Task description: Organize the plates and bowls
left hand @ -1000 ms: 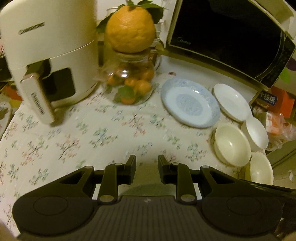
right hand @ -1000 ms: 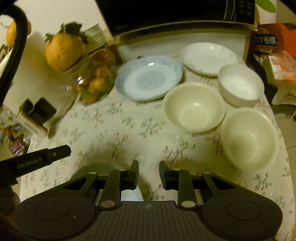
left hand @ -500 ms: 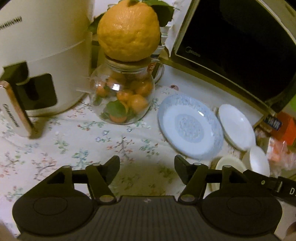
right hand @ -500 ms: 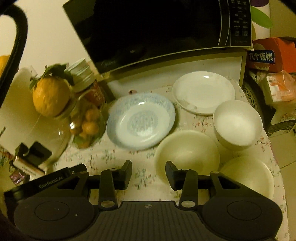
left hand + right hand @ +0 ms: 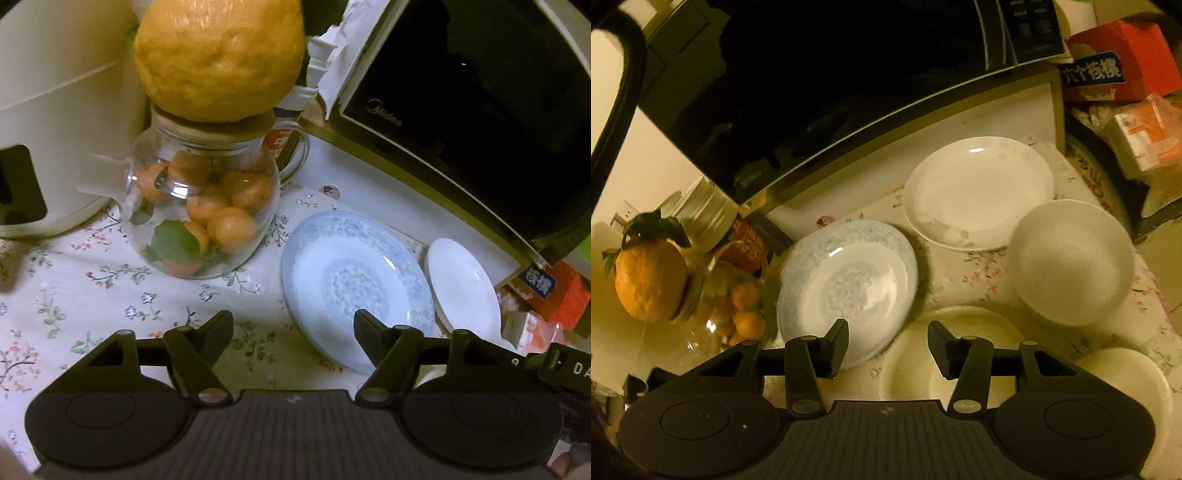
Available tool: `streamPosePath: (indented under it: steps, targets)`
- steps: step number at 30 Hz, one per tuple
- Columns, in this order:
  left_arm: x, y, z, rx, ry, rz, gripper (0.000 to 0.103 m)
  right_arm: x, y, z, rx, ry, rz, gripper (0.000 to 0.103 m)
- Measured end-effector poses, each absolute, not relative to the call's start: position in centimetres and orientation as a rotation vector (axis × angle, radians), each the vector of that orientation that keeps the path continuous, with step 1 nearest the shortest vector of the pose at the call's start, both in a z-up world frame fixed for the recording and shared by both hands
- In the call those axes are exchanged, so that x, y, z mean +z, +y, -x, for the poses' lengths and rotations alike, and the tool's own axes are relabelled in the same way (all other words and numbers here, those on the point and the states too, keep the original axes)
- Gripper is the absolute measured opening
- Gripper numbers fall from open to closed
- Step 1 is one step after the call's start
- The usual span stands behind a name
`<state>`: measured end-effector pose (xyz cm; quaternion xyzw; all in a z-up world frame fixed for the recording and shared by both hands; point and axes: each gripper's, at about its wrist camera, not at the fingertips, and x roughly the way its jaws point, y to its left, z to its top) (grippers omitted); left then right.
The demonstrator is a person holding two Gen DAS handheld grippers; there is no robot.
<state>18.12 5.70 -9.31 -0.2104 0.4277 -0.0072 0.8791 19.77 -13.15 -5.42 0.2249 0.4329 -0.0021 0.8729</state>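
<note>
My left gripper (image 5: 293, 325) had its fingers apart and empty; the blue plate (image 5: 354, 284) lay just far-right of them. My right gripper (image 5: 888, 341) was opening, empty, maybe nearer

Dim yellowish light is tinting everything. Glare is glinting on the plates (image 5: 846, 284) and jar (image 5: 203, 206). Fisheye edges are bending, and the bowl (image 5: 1071, 262) is blurring.

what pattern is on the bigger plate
Pale blue floral lacework on the blue plate; clearest in the left wrist view.
</note>
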Motion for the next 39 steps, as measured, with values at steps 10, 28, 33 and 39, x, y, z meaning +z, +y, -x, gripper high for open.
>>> streamPosePath:
  steps: [10,28,33,39]
  targets:
    - [-11.2,5.1,-20.5,-0.018,0.92,0.451,0.053,-7.6,-12.8,-23.3,0.004,0.912,-0.444,0.042]
    - [-13.2,4.7,-22.6,-0.05,0.961,0.461,0.028,-11.5,-11.4,-26.1,-0.06,0.958,-0.35,0.028]
    - [-13.5,4.7,-22.8,-0.055,0.964,0.467,0.018,-11.7,-11.0,-26.2,-0.072,0.956,-0.327,0.024]
    - [-13.4,4.7,-22.8,-0.051,0.966,0.438,0.011,-12.0,-11.2,-26.1,-0.084,0.956,-0.308,0.012]
